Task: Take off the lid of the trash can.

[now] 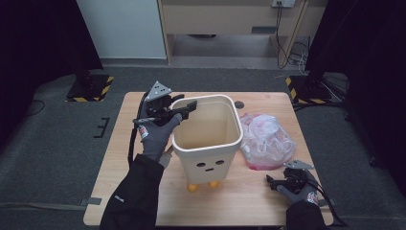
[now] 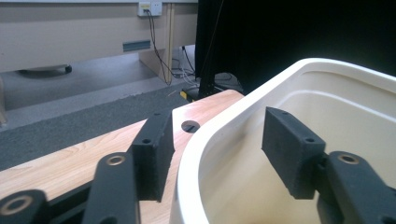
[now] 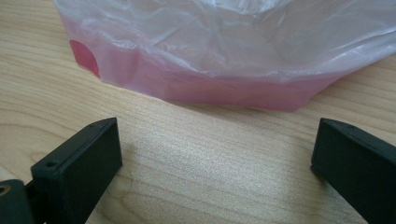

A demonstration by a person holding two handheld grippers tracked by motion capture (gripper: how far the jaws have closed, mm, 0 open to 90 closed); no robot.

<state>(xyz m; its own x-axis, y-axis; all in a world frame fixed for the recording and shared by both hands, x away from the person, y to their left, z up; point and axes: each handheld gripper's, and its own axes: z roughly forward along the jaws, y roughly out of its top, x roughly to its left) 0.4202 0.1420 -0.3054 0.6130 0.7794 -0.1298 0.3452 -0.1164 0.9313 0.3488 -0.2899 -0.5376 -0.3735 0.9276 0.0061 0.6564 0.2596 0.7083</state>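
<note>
A cream plastic bin (image 1: 206,139) with a small face on its front stands upright in the middle of the wooden table (image 1: 143,191). My left gripper (image 1: 186,106) straddles the bin's far-left rim (image 2: 224,126), one jaw outside the wall and one inside. The inner pad (image 2: 289,154) stands clear of the wall, so the jaws are open around the rim. A crumpled pink and clear plastic bag (image 1: 265,139) lies right of the bin. Near the table's front right, my right gripper (image 1: 269,181) rests low and open, its jaws facing the bag (image 3: 224,56) with bare wood between them.
The bin stands on small orange feet (image 1: 193,187). A round cable hole (image 1: 238,104) sits in the tabletop near the far edge. Black stands with yellow-black striped bases (image 1: 91,88) stand on the grey floor beyond the table's far corners.
</note>
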